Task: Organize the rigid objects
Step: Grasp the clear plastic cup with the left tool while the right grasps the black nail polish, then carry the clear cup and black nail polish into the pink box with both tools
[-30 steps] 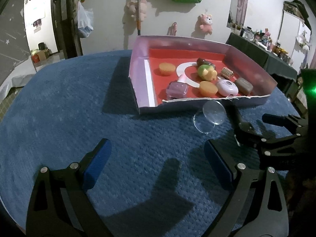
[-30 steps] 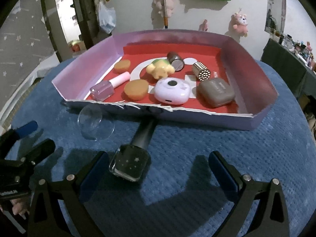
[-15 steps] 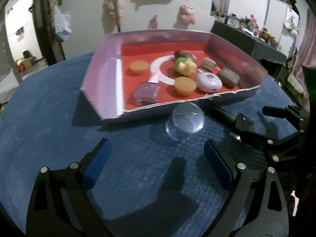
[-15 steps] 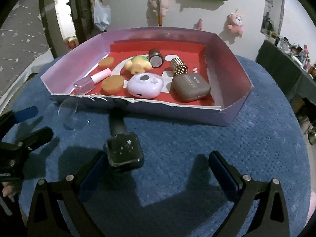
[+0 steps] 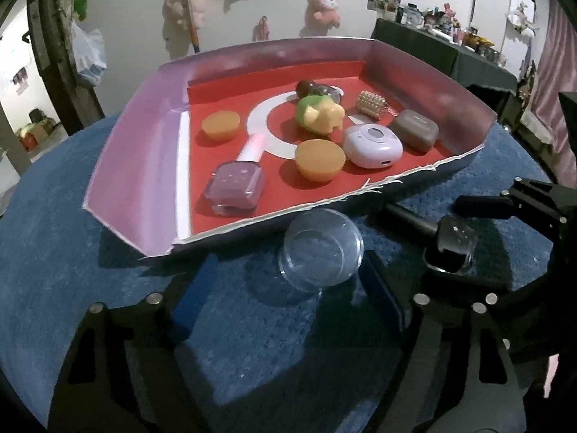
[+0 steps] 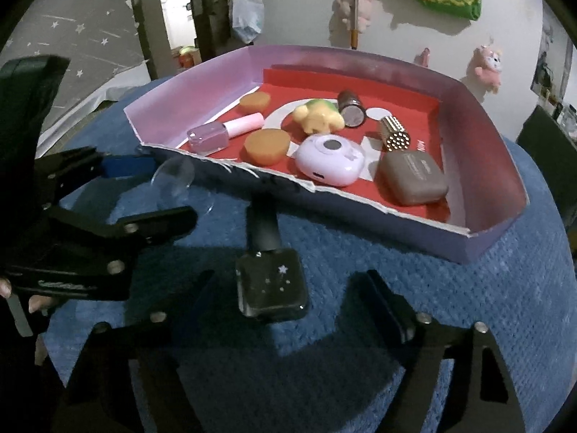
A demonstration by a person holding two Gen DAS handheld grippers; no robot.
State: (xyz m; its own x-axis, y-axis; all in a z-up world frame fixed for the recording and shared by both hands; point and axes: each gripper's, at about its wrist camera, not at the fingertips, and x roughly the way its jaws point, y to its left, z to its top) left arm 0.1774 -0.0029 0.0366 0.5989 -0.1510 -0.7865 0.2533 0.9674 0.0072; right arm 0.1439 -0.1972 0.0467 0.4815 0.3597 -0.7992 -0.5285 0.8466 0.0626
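Note:
A clear plastic dome (image 5: pixel 321 249) lies on the blue cloth just in front of the pink-walled, red-floored tray (image 5: pixel 137 166). It sits between the fingers of my left gripper (image 5: pixel 288 288), close to the right pad; the jaws are closing and do not press on it. A black nail polish bottle (image 6: pixel 272 285) with star marks lies with its cap toward the tray (image 6: pixel 479 133). My right gripper (image 6: pixel 288 296) straddles it, its jaws closing with gaps on both sides. The two grippers stand side by side: the left gripper (image 6: pixel 151 191) around the dome (image 6: pixel 173 184), the bottle (image 5: pixel 450 249) to its right.
In the tray lie a pink nail polish bottle (image 5: pixel 236 187), two orange cakes (image 5: pixel 319 158), a green-yellow toy (image 5: pixel 319 113), a lilac round device (image 5: pixel 373 144), a brown case (image 5: pixel 414 130) and a gold studded cylinder (image 6: pixel 393 135). Blue cloth (image 6: pixel 396 252) covers the round table.
Both grippers' jaws have narrowed. My left gripper has moved in on the clear dome, which now lies between its fingers. The black bottle now sits centred between the right fingers.

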